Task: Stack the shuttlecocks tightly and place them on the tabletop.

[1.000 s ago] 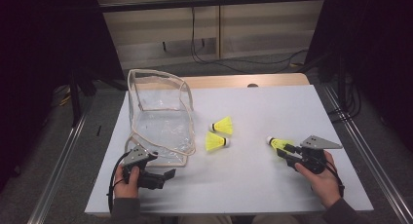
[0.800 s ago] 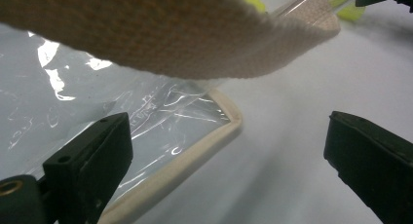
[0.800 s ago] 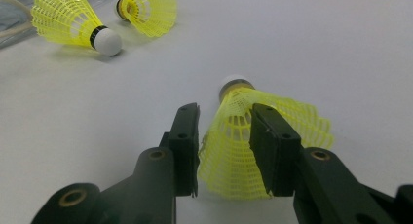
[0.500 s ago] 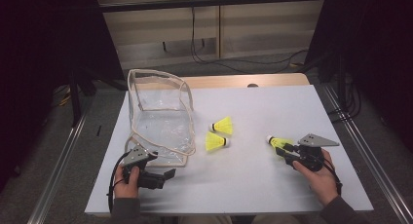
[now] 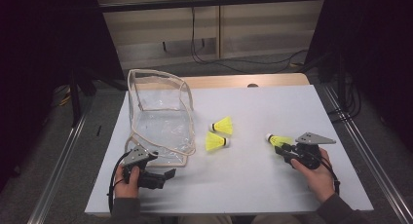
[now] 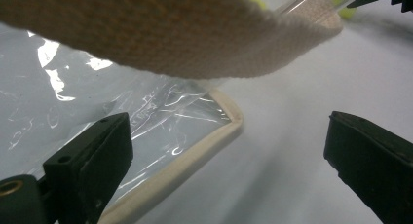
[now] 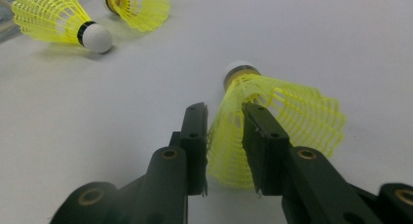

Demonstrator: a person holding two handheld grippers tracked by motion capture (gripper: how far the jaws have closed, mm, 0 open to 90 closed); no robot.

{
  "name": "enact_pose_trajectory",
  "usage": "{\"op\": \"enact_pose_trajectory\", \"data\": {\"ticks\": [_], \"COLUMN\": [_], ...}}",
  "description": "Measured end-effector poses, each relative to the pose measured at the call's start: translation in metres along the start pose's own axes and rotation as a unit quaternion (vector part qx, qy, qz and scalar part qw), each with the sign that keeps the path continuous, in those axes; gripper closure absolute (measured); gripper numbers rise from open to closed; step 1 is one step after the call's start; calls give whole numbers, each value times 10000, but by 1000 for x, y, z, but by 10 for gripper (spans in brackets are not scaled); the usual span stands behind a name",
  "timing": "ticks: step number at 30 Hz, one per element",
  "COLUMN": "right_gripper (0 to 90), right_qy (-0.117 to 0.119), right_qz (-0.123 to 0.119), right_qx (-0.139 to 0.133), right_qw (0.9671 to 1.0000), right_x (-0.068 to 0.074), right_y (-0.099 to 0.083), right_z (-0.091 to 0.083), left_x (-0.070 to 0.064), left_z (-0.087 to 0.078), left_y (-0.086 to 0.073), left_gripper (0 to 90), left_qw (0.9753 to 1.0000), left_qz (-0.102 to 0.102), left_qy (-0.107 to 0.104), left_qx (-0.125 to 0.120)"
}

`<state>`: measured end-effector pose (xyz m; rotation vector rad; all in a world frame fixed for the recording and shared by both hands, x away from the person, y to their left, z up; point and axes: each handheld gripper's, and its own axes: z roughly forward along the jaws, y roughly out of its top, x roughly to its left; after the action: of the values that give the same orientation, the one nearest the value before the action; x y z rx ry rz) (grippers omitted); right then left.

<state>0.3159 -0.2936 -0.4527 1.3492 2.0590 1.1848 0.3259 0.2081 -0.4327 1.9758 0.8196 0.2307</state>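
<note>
Yellow shuttlecock (image 7: 272,121) lay at the counter's (image 5: 253,185) right, its skirt pinched by the right gripper (image 7: 225,136), much as a second before. Two more shuttlecocks (image 5: 217,134) stayed mid-counter. Far left, the left gripper (image 6: 229,151) remained spread beside the clear bag (image 5: 160,117); bagging looked barely begun.

The high view is looking forward and down over the whole table (image 5: 253,107). Each gripper view is looking along its jaws, close to the tabletop; all are sharing the shuttlecocks (image 7: 53,19).
</note>
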Motion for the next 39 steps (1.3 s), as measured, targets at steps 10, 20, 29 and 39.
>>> {"op": "enact_pose_trajectory", "data": {"ticks": [10,20,29,39], "right_gripper": [834,890,896,900], "right_qy": [73,221,339,463], "right_qz": [82,123,69,20], "right_qx": [2,-63,-183,-316], "right_qw": [9999,9997,9992,9984], "right_x": [-1,-3,-4,-4], "right_y": [1,3,5,10], "right_z": [0,-3,-8,-11], "left_x": [0,0,0,0], "left_z": [1,1,1,2], "left_y": [0,-1,0,1], "left_gripper": [39,39,39,39], "left_qw": [10000,10000,10000,10000], "left_qz": [8,4,1,-17], "left_qy": [21,25,19,-27], "left_qx": [23,28,14,-3]}}
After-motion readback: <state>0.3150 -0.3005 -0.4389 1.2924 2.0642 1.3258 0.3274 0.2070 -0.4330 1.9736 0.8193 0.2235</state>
